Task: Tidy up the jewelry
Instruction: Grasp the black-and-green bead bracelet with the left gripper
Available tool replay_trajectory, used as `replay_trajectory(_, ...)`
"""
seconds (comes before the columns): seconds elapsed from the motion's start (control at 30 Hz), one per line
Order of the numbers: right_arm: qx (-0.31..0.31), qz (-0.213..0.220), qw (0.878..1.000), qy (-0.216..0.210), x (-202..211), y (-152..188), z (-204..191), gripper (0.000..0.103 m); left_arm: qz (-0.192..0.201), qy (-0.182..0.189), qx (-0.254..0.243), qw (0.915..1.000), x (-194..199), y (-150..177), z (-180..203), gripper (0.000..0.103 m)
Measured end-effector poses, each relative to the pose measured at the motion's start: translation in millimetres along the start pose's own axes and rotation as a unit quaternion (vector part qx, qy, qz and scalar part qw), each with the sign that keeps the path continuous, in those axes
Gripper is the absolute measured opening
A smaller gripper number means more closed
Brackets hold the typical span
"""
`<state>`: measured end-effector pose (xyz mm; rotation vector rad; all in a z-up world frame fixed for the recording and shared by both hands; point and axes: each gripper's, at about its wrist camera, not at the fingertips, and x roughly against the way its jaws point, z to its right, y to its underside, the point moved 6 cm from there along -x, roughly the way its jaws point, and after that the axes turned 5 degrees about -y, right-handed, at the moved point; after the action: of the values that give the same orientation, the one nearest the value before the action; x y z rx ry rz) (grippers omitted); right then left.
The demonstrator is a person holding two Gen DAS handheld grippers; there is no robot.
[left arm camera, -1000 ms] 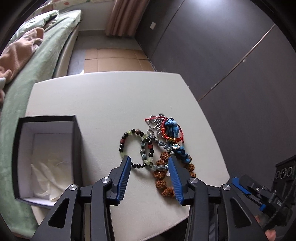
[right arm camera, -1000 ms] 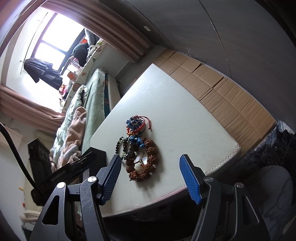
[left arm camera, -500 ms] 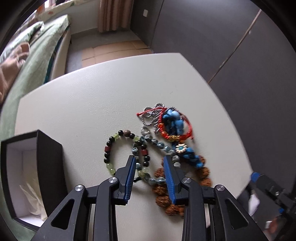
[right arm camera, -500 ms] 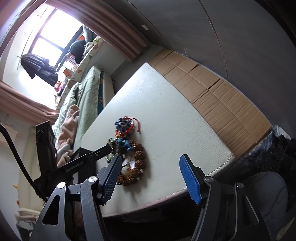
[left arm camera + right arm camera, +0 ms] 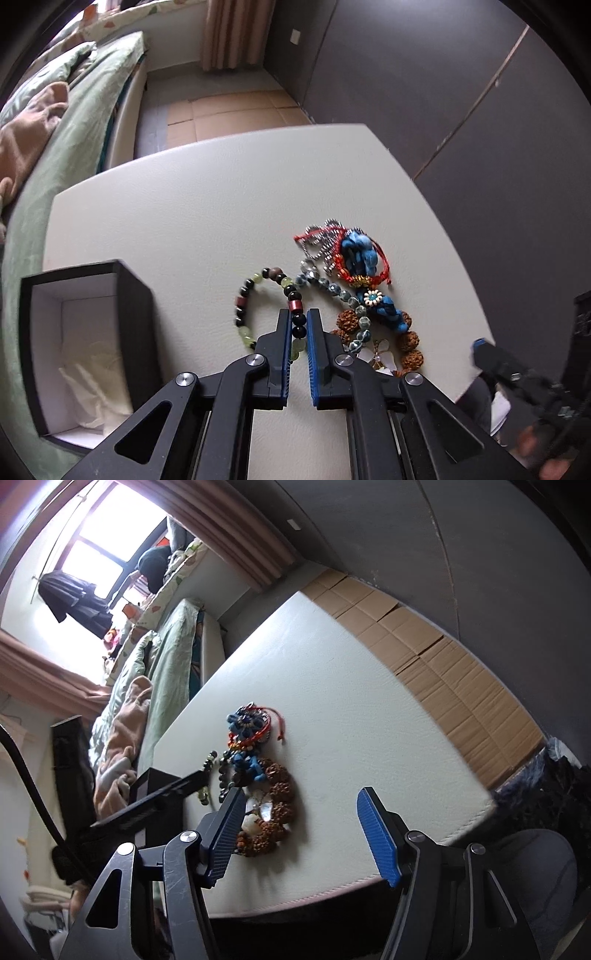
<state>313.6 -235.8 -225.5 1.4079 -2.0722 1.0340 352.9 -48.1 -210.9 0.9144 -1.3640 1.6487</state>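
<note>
A pile of jewelry lies on the white table (image 5: pixel 184 206). My left gripper (image 5: pixel 297 325) is shut on a bracelet of black, green and red beads (image 5: pixel 255 291), its pads pinching the beads at the ring's right side. Beside it lie a grey-blue bead strand (image 5: pixel 332 288), a blue braided piece with red cord (image 5: pixel 360 254), a silver chain (image 5: pixel 325 240) and a brown seed bracelet (image 5: pixel 410 339). My right gripper (image 5: pixel 299 830) is open and empty, low at the table's near edge, by the brown seed bracelet (image 5: pixel 284 786).
An open black box with white lining (image 5: pixel 85 347) stands on the table's left, close to my left gripper. A bed with green bedding (image 5: pixel 74 122) runs along the table's far left side. A dark wall (image 5: pixel 443 92) is at the right.
My left gripper has moved forward over the beaded bracelet and closed from wide open to shut on its beads. The right gripper has stayed open with little movement.
</note>
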Motion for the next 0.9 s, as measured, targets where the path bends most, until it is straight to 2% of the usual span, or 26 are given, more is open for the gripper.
replay_trajectory(0.07, 0.003, -0.007, 1.0, -0.001, -5.8, 2.5, -4.1, 0.064, 0.005, 0.009, 0.005, 0.9999, 9.4, -0.1, -5.0, 0.008)
replay_trajectory(0.2, 0.005, -0.024, 1.0, -0.018, -15.7, 6.9, -17.9, 0.052, 0.018, 0.021, 0.019, 0.9994, 26.0, -1.3, -13.7, 0.008)
replay_trajectory(0.27, 0.009, -0.03, 0.999, -0.034, -19.9, 8.2, -27.2, 0.052, 0.025, 0.028, 0.028, 0.9989, 35.2, -1.4, -19.2, 0.008)
replay_trajectory(0.33, 0.017, -0.032, 0.999, -0.033, -23.7, 8.0, -33.9, 0.05, 0.03, 0.033, 0.033, 0.9985, 42.8, -0.4, -23.1, 0.008)
replay_trajectory(0.63, 0.064, -0.04, 0.994, 0.083, -44.6, 4.4, -26.0, 0.049, 0.052, 0.049, 0.045, 0.9965, 71.4, 7.4, -35.2, 0.008)
replay_trajectory(0.7, 0.086, -0.052, 0.987, 0.122, -56.6, 2.2, -24.2, 0.036, 0.054, 0.052, 0.046, 0.9961, 76.0, 9.0, -36.6, 0.008)
replay_trajectory(0.83, 0.131, -0.058, 0.976, 0.165, -66.7, 0.7, -29.6, 0.03, 0.059, 0.053, 0.052, 0.9955, 84.3, 11.8, -43.9, 0.008)
replay_trajectory(0.87, 0.139, -0.067, 0.974, 0.163, -69.5, 1.2, -32.2, 0.022, 0.061, 0.053, 0.055, 0.9953, 86.0, 12.0, -46.5, 0.008)
replay_trajectory(0.9, 0.14, -0.07, 0.974, 0.162, -69.4, 0.3, -32.9, 0.022, 0.064, 0.053, 0.058, 0.9949, 89.4, 12.4, -50.0, 0.008)
